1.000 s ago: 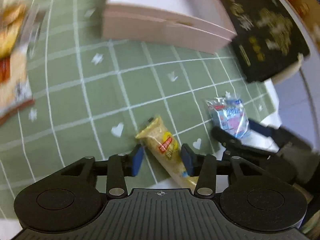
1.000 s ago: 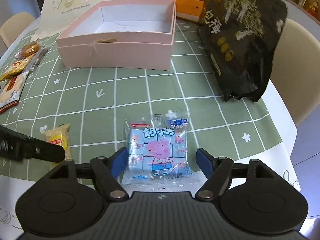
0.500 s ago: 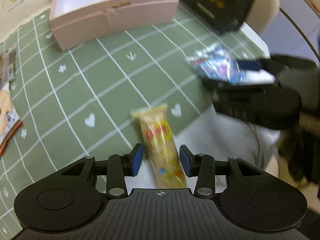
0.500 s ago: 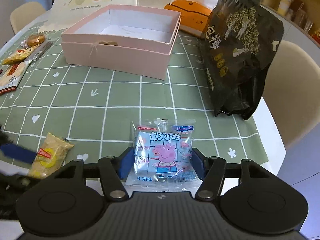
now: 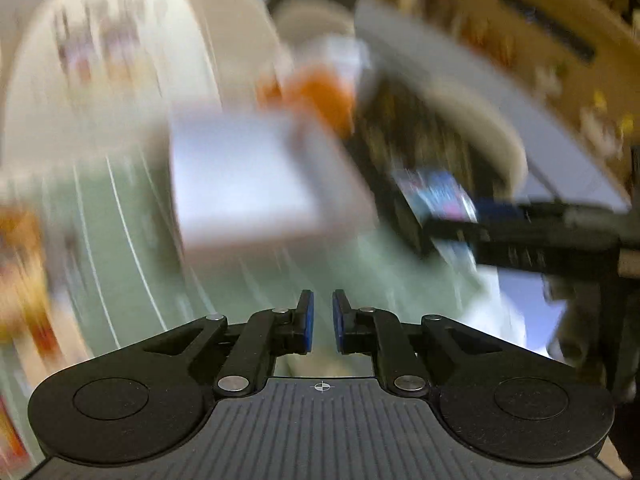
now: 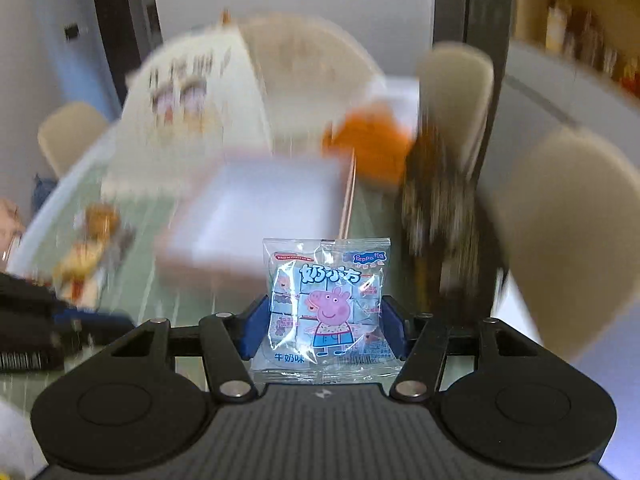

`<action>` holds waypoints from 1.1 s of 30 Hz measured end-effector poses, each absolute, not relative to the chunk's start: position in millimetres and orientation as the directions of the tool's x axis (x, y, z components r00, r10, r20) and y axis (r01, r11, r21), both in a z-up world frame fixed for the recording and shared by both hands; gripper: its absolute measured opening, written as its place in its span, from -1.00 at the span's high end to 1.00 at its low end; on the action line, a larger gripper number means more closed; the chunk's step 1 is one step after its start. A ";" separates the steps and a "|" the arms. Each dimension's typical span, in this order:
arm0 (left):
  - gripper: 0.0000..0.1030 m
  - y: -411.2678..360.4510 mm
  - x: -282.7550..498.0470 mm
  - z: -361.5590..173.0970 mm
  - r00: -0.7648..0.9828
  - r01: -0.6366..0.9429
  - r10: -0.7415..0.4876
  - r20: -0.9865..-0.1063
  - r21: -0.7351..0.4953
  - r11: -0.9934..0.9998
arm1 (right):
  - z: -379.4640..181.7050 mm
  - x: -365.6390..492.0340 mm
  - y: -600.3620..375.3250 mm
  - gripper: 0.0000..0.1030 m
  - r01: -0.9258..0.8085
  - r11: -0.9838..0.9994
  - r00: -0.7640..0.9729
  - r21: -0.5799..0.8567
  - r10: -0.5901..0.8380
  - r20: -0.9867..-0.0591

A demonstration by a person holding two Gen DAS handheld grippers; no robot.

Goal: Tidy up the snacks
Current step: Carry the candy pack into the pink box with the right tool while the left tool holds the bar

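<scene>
1. We are carrying: our right gripper (image 6: 324, 330) is clamped on the Peppa Pig milk-candy packet (image 6: 326, 312), lifted above the table (image 6: 176, 292).
2. Our left gripper (image 5: 322, 322) is closed together, and we see nothing between its pads.
3. Next, we judge, the packet goes into the pink box (image 6: 256, 216) ahead.

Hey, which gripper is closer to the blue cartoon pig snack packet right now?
Right. The right gripper has the blue pig packet clamped between its fingers, lifted off the table. The left gripper is shut and apart from the packet, which sits off to its right.
</scene>
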State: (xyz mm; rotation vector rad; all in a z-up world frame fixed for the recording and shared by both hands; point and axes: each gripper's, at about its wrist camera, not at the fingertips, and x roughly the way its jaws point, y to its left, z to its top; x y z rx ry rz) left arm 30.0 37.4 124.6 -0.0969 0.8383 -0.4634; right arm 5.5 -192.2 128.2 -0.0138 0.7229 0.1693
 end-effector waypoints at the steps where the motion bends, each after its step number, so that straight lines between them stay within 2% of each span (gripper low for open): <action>1: 0.76 41.7 43.4 137.9 0.613 0.352 -0.431 -0.662 -0.259 0.899 | 140.4 19.6 -189.3 -0.15 -0.156 0.987 0.749 0.039 0.144 -0.647; 4: 0.75 54.5 83.2 163.7 0.681 0.331 -0.437 -0.587 -0.285 0.899 | 157.7 56.3 -179.3 -0.15 -0.144 0.989 0.777 0.021 0.126 -0.617; 7: 0.68 62.5 104.8 158.8 0.622 0.348 -0.494 -0.608 -0.351 0.870 | 148.5 91.0 -167.6 -0.15 -0.158 0.987 0.747 0.030 0.140 -0.650; 10: 0.64 57.2 96.0 129.2 0.525 0.434 -0.507 -0.684 -0.297 0.851 | 119.1 122.9 -146.0 -0.15 -0.183 0.983 0.701 0.023 0.146 -0.698; 13: 0.63 50.6 71.6 87.8 0.419 0.510 -0.471 -0.776 -0.228 0.829 | 97.0 154.6 -121.4 -0.15 -0.176 0.984 0.700 -0.012 0.116 -0.705; 18: 0.56 30.7 37.4 45.3 0.286 0.662 -0.411 -0.865 -0.131 0.738 | 68.0 200.3 -98.8 -0.16 -0.187 0.982 0.661 -0.037 0.098 -0.744; 22: 0.42 13.4 23.9 30.8 0.302 0.752 -0.325 -0.896 0.014 0.659 | 78.4 167.5 -106.3 -0.17 -0.201 0.979 0.671 0.025 0.156 -0.724; 23: 0.27 12.5 27.6 28.1 0.292 0.750 -0.313 -0.904 0.013 0.662 | 85.2 151.5 -112.3 -0.19 -0.205 0.978 0.678 0.046 0.175 -0.714; 26: 0.13 13.8 43.9 17.8 0.228 0.719 -0.315 -0.921 -0.058 0.693 | 98.8 97.8 -130.7 -0.37 -0.194 0.978 0.705 0.077 0.194 -0.683; 27: 0.14 14.2 49.1 14.9 0.205 0.706 -0.319 -0.925 -0.086 0.703 | 100.7 78.8 -137.3 -0.39 -0.183 0.980 0.712 0.080 0.189 -0.677; 29: 0.30 15.4 53.0 16.4 0.214 0.690 -0.337 -0.917 -0.103 0.717 | 101.0 47.7 -150.0 -0.39 -0.153 0.985 0.717 0.075 0.163 -0.678; 33: 0.40 21.8 52.9 36.0 0.267 0.645 -0.396 -0.879 -0.142 0.750 | 90.9 -6.6 -167.8 -0.39 -0.050 0.999 0.734 -0.021 0.023 -0.679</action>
